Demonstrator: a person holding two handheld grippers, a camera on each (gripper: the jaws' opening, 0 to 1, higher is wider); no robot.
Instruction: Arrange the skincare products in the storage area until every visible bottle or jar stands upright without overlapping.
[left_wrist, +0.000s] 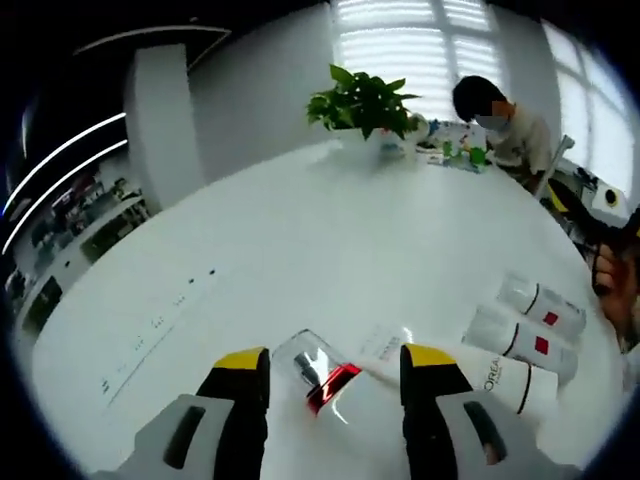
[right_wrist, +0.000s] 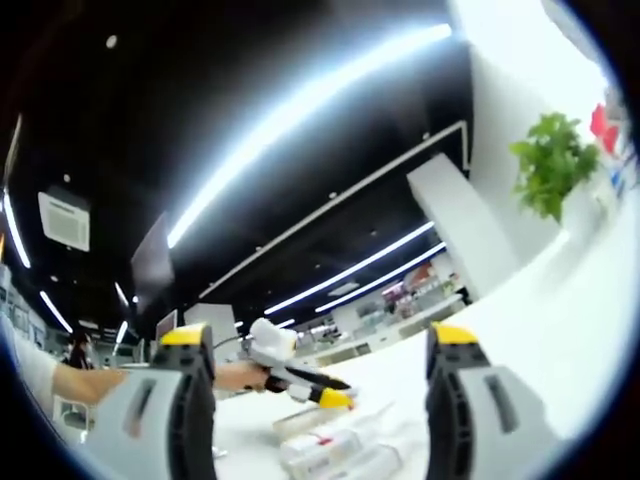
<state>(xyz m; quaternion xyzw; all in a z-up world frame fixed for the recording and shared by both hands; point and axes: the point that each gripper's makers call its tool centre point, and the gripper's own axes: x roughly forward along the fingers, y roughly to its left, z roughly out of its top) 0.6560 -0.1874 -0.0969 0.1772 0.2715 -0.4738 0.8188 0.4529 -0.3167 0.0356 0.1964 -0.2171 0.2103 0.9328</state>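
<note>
Open, empty left gripper (left_wrist: 335, 370) straddling a toppled clear jar (left_wrist: 322, 368), its long axis slanting across between the jaws.

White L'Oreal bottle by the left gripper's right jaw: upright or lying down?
Lying down. In the left gripper view the white bottle rests lengthwise on the table, its side lettering facing up, alongside two more white bottles also on their sides.

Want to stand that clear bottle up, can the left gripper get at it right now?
Probably yes. The left gripper is open, and the clear bottle lies on the table between its jaws with nothing in front. The white tube lies close beside the right jaw.
</note>
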